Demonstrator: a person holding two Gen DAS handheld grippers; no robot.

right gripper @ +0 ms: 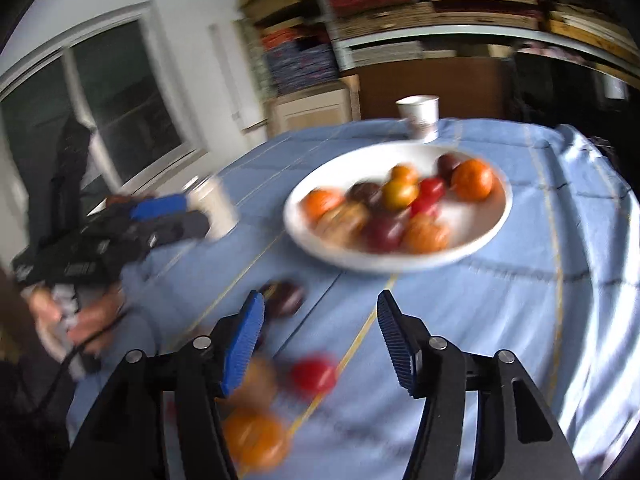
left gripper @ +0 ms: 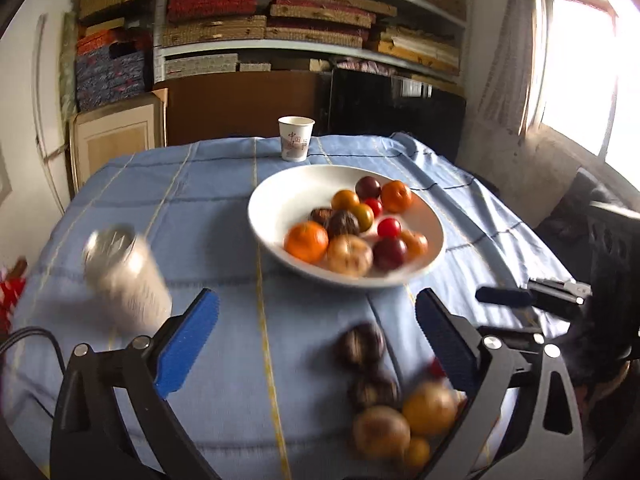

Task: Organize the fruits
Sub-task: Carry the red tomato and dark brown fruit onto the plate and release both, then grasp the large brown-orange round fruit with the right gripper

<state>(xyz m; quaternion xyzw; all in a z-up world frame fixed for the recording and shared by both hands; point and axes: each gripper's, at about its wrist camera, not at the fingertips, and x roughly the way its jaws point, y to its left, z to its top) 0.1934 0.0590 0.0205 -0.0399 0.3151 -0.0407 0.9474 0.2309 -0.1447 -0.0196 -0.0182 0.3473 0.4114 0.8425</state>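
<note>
A white bowl (left gripper: 272,200) on the blue cloth holds several fruits: oranges, red tomatoes and dark plums. Loose fruits lie nearer to me on the cloth: a dark fruit (left gripper: 360,346), an orange one (left gripper: 430,408) and a brownish one (left gripper: 382,432). My left gripper (left gripper: 318,300) is open above the cloth, with the dark fruit low between its fingers, untouched. My right gripper (right gripper: 320,298) is open too. A red tomato (right gripper: 314,374) lies on the cloth between its fingers, apart from both pads. An orange (right gripper: 256,436) sits by its left finger. The bowl (right gripper: 304,216) is ahead.
A white can (left gripper: 126,276) stands left of the bowl and a paper cup (left gripper: 296,138) behind it. In the right wrist view a hand (right gripper: 92,320) holds the left gripper beside the can (right gripper: 214,208). Shelves and boards stand behind the table.
</note>
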